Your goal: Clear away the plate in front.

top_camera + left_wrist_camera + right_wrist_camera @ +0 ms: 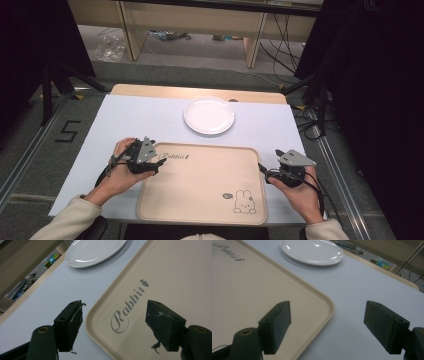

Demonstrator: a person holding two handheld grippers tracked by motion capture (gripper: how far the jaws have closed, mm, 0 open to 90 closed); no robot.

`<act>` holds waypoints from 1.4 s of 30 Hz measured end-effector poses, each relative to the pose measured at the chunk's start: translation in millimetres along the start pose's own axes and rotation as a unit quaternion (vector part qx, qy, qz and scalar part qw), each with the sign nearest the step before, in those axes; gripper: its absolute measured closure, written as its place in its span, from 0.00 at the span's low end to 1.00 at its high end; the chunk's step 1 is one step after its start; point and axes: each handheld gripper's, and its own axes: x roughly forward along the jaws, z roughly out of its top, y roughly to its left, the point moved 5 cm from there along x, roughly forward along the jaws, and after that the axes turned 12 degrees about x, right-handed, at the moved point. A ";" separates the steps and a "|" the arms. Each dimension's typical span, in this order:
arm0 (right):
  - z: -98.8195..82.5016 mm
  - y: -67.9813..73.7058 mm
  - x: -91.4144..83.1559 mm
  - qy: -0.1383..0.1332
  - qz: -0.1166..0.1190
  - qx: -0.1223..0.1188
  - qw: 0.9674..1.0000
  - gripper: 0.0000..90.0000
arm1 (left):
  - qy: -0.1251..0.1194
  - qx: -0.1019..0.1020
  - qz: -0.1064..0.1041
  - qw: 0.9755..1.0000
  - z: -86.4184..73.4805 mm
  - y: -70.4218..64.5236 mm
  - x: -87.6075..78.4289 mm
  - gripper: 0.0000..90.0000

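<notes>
A beige tray (pixel 200 185) printed with "Rabbit" and a small rabbit drawing lies at the table's near side. Beyond it sits an empty white plate (pixel 209 115). My left gripper (pixel 159 164) is at the tray's far-left corner. In the left gripper view it (pixel 115 308) stands open astride the rim, one jaw over the table, the other over the tray (pixel 175 272). My right gripper (pixel 262 169) is at the tray's right edge. It (pixel 328 308) is open too, with the tray's corner (pixel 322 302) between the jaws. Both gripper views show the plate (pixel 95 251) (pixel 312 251) farther off.
A pale sheet (pixel 150 115) covers the table, whose wooden far edge (pixel 200 92) shows behind the plate. Black stands and curtains flank both sides, with cables (pixel 310 125) on the floor at the right. Wooden furniture legs stand farther back.
</notes>
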 end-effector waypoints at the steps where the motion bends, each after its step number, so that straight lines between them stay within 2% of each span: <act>1: 0.3 0.2 0.5 0.000 0.000 -0.001 1.000 0.25 | -0.002 0.000 0.002 1.000 1.7 -0.1 1.4 0.34; 3: 0.5 0.2 0.8 0.000 -0.001 -0.002 1.000 0.25 | 0.001 0.007 0.002 1.000 3.3 0.7 2.3 0.34; 4: 1.0 0.0 1.8 0.002 -0.003 -0.004 1.000 0.25 | 0.004 0.021 0.000 1.000 7.0 1.7 4.2 0.35; 5: 1.0 0.1 1.8 0.002 -0.004 -0.004 1.000 0.25 | -0.003 0.015 0.003 1.000 9.7 1.2 6.9 0.35; 6: 1.2 0.3 1.7 0.002 -0.004 -0.004 1.000 0.25 | 0.009 0.032 -0.002 0.999 10.9 3.0 6.7 0.35; 7: 1.3 0.2 1.6 0.002 -0.006 -0.006 1.000 0.25 | 0.005 0.031 0.002 1.000 13.9 3.3 9.0 0.36; 8: 1.6 0.3 1.8 0.001 -0.007 -0.005 1.000 0.25 | 0.010 0.041 -0.001 0.999 16.9 4.9 9.9 0.36; 9: 1.9 0.2 1.9 0.001 -0.008 -0.006 1.000 0.25 | 0.008 0.038 0.002 0.999 20.1 6.0 12.2 0.37; 11: 2.2 0.0 2.1 0.001 -0.011 -0.012 1.000 0.25 | 0.012 0.054 0.001 0.998 26.2 8.9 15.9 0.38; 12: 2.2 0.2 2.3 0.001 -0.011 -0.012 1.000 0.26 | 0.012 0.054 0.001 0.998 26.2 8.9 15.9 0.39; 13: 2.1 0.4 2.4 0.001 -0.011 -0.012 1.000 0.25 | 0.019 0.066 -0.002 0.998 32.1 11.1 21.7 0.39; 14: 2.4 0.2 2.5 0.000 -0.011 -0.012 1.000 0.26 | 0.019 0.066 -0.002 0.998 32.1 11.1 21.7 0.39; 15: 2.5 0.0 3.2 -0.003 -0.013 -0.013 1.000 0.26 | 0.023 0.075 -0.008 0.997 37.7 13.3 29.5 0.39; 18: 2.3 -0.2 3.8 -0.003 -0.013 -0.010 1.000 0.26 | 0.027 0.097 -0.008 0.995 46.2 17.0 41.0 0.40; 21: 2.1 -0.9 3.3 0.002 -0.013 -0.012 1.000 0.26 | 0.024 0.103 -0.009 0.994 51.8 18.5 47.7 0.42; 22: 2.1 -1.0 3.4 0.002 -0.013 -0.011 1.000 0.26 | 0.022 0.114 -0.010 0.993 58.4 20.6 55.6 0.42; 24: 2.0 -1.2 3.5 0.002 -0.013 -0.010 1.000 0.26 | 0.024 0.123 -0.009 0.992 63.6 21.9 61.1 0.43; 34: 1.8 -1.7 3.9 0.002 -0.012 -0.008 1.000 0.26 | 0.022 0.137 -0.026 0.990 75.4 21.8 83.4 0.43; 35: 1.9 -1.5 3.9 0.002 -0.012 -0.007 1.000 0.26 | 0.031 0.152 -0.026 0.988 77.5 23.7 86.3 0.43; 37: 2.0 -1.9 4.1 0.001 -0.013 -0.009 1.000 0.26 | 0.030 0.154 -0.033 0.987 80.0 23.8 90.2 0.43; 40: 1.6 -2.1 4.2 0.002 -0.013 -0.007 1.000 0.26 | 0.028 0.155 -0.030 0.987 84.8 25.5 95.4 0.43; 42: 1.6 -2.3 4.1 0.001 -0.012 -0.007 1.000 0.26 | 0.028 0.155 -0.037 0.987 87.9 25.6 98.8 0.43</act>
